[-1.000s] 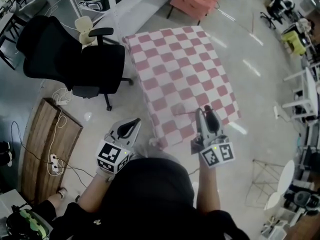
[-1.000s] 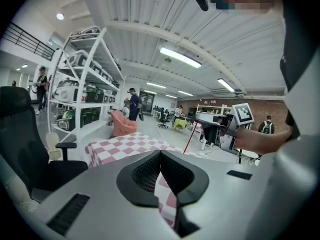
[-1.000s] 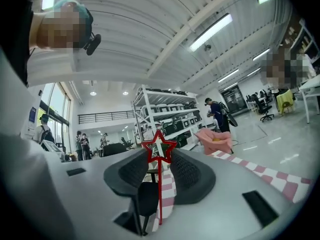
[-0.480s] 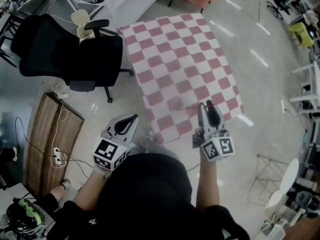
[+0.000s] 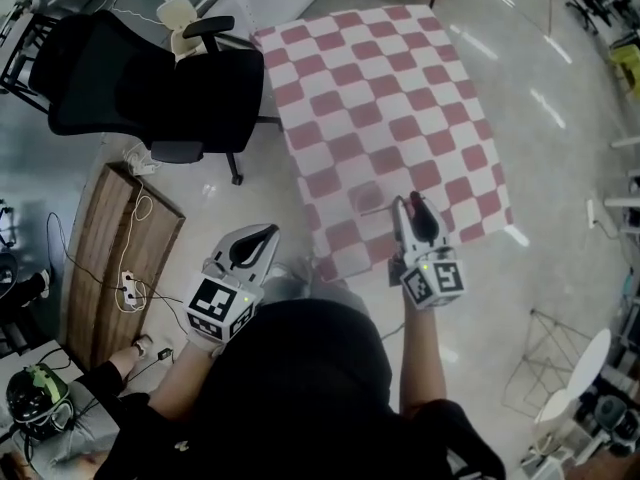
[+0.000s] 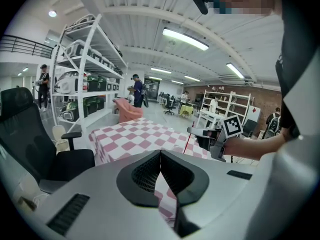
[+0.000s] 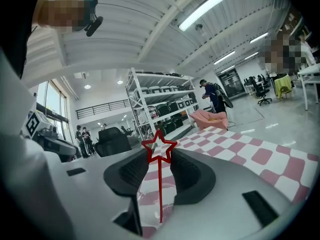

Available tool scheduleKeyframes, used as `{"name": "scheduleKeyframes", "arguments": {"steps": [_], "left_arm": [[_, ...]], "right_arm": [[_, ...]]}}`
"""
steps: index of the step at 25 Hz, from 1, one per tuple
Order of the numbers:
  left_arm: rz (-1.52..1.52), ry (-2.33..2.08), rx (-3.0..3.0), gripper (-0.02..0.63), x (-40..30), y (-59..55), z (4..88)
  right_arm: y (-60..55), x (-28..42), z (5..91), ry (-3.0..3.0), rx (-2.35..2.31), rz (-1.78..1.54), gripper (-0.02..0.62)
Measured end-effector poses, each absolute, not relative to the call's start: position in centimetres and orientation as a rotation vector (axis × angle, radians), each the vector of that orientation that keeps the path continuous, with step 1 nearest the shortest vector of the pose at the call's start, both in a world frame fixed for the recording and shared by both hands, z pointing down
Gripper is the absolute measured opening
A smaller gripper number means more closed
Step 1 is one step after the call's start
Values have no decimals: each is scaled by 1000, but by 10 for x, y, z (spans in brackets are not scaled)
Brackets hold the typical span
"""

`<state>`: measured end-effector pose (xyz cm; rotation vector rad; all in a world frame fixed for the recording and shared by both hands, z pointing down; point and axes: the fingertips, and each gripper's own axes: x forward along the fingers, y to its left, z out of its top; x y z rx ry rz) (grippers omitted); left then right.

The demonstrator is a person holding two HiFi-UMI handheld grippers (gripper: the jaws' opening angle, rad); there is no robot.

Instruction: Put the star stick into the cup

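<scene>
The task is only beginning: the right tongs (image 5: 406,205) are clamping the star stick (image 7: 160,186), their jaws partly apart with the pads pressing on the red star's side points and the thin stick trailing out from them. The left tongs (image 5: 266,236) are staying empty, jaws meeting at the tips. Just ahead of the right tongs a faint clear shape, probably the cup (image 5: 365,196), is standing on the desk (image 5: 400,78); the stick is not reaching into it yet, so lowering it in is all that is remaining. A pink-and-white checked cloth is covering the desk. 1 black office chair (image 5: 150,88) is sitting ahead and left of the left tongs, with a wooden board (image 5: 115,258) lying on the glossy grey floor (image 5: 560,168) beside them.
</scene>
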<state>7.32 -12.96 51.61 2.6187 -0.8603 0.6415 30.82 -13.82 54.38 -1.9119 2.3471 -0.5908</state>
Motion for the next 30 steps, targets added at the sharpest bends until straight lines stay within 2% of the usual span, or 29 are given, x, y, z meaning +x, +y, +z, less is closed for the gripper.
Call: {"name": "scheduleKeyframes", "arguments": {"steps": [12, 19, 30], "left_arm": [[665, -943, 2578, 41, 61, -127, 523], [647, -981, 2567, 41, 55, -128, 523], [587, -1019, 2552, 41, 42, -126, 521]], "right_arm": [[-152, 317, 580, 2377, -1941, -705, 147], [-161, 322, 596, 2389, -1933, -775, 200], [-156, 316, 595, 2393, -1939, -825, 224]]}}
